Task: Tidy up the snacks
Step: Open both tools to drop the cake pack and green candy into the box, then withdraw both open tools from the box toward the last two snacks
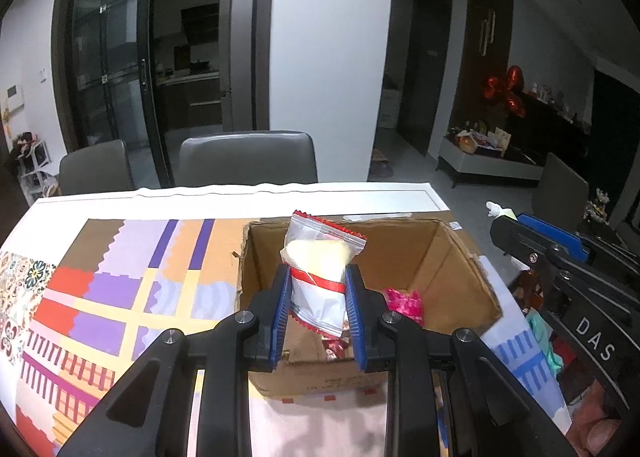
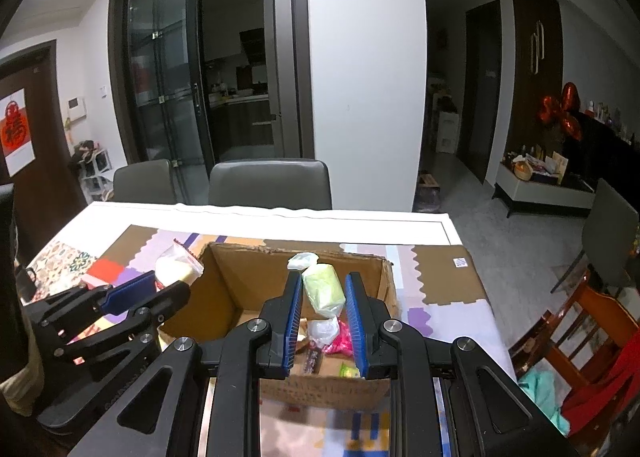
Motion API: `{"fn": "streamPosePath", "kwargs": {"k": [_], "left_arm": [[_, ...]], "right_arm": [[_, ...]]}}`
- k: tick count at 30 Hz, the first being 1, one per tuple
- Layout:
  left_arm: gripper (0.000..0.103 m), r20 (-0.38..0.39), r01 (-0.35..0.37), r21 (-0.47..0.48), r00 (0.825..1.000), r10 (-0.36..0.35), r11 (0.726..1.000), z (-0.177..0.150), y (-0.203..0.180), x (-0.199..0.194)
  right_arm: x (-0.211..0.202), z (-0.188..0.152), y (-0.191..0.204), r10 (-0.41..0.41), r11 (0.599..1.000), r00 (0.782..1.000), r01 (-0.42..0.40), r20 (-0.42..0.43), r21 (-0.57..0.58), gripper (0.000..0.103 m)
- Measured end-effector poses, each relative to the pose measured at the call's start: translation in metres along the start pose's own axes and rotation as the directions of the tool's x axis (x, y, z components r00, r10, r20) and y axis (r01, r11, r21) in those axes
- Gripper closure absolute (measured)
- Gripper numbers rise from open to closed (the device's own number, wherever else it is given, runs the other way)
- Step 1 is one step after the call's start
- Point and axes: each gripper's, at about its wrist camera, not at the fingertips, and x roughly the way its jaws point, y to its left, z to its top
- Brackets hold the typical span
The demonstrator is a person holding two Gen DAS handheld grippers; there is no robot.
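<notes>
Home, dining area opening onto a kitchen. Table (image 2: 280,223) w/ a patterned cloth (image 1: 120,289) is taking up the foreground; grey padded chairs (image 2: 270,183) are sitting at its far edge. Behind them, sliding glass doors (image 2: 164,89) are standing partly open, showing kitchen counter & range hood (image 2: 252,45). Red paper decoration (image 2: 14,127) is hanging on a door at left. At right, low sideboard (image 2: 544,185) w/ clutter & red foil balloons (image 2: 560,113) are sitting by dark cabinets. Wooden chair (image 2: 580,333) w/ clothes is standing beside the table.
</notes>
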Motion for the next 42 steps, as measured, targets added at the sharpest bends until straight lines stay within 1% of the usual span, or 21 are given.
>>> {"fn": "streamPosePath", "kwargs": {"k": [2,6,11,18,21,22,24,25,26,27,29,30,34,35,37,42], "left_arm": [[0.076,0.002,-0.016,-0.004,1.0,0.016,1.0,0.001,0.001,0.006],[0.076,-0.003,-0.024,-0.027,1.0,0.024,0.999,0.002,0.005,0.017],[0.076,-0.004,-0.046,-0.026,0.999,0.046,0.999,0.004,0.006,0.03],[0.076,-0.024,-0.055,-0.036,0.998,0.054,0.998,0.002,0.008,0.044],[0.073,-0.029,-0.054,-0.04,0.998,0.053,0.998,0.001,0.01,0.047],[0.072,-0.03,-0.057,-0.041,0.998,0.056,0.998,0.0,0.01,0.048],[0.062,-0.03,-0.064,-0.042,0.998,0.063,0.997,0.0,0.01,0.048],[0.049,-0.03,-0.071,-0.042,0.997,0.069,0.997,0.0,0.009,0.048],[0.041,-0.026,-0.077,-0.044,0.997,0.076,0.996,0.0,0.009,0.047],[0.04,-0.021,-0.08,-0.047,0.997,0.079,0.996,0.001,0.01,0.046],[0.04,-0.026,-0.078,-0.048,0.997,0.077,0.996,0.001,0.01,0.046],[0.04,-0.027,-0.082,-0.05,0.996,0.08,0.995,0.001,0.01,0.045],[0.032,-0.023,-0.086,-0.056,0.996,0.085,0.995,0.003,0.01,0.041],[0.028,-0.022,-0.088,-0.059,0.996,0.087,0.994,0.003,0.01,0.039],[0.025,-0.017,-0.107,-0.056,0.994,0.106,0.993,0.004,0.008,0.036],[0.024,-0.006,-0.123,-0.055,0.992,0.122,0.991,0.003,0.006,0.026]], "right_arm": [[0.007,0.002,0.001,-0.001,1.0,1.0,0.001,-0.003,0.003,0.08],[0.021,0.003,0.001,-0.006,1.0,1.0,0.006,-0.008,0.01,0.08],[0.036,0.003,0.002,-0.011,1.0,1.0,0.012,-0.02,0.018,0.08],[0.056,0.0,0.004,-0.02,1.0,0.999,0.021,-0.041,0.017,0.08],[0.065,-0.002,0.005,-0.023,1.0,0.998,0.024,-0.055,0.016,0.079],[0.067,-0.002,0.005,-0.024,1.0,0.998,0.025,-0.058,0.014,0.079],[0.071,-0.002,0.004,-0.03,0.999,0.998,0.031,-0.059,0.011,0.079],[0.072,-0.002,0.004,-0.036,0.999,0.998,0.036,-0.057,0.009,0.078],[0.073,-0.002,0.004,-0.037,0.999,0.998,0.037,-0.06,0.007,0.075],[0.074,-0.002,0.004,-0.034,0.999,0.997,0.034,-0.063,0.007,0.072],[0.076,-0.003,0.002,-0.044,0.999,0.997,0.045,-0.062,0.012,0.05],[0.076,-0.003,0.001,-0.047,0.999,0.997,0.048,-0.058,0.016,0.046],[0.07,-0.002,-0.002,-0.059,0.998,0.998,0.06,-0.034,0.018,0.03],[0.069,-0.001,-0.003,-0.059,0.998,0.998,0.06,-0.031,0.023,0.029],[0.066,0.0,-0.005,-0.059,0.998,0.998,0.059,-0.028,0.031,0.028],[0.056,0.001,-0.01,-0.078,0.996,0.997,0.078,-0.006,0.04,0.025]]}}
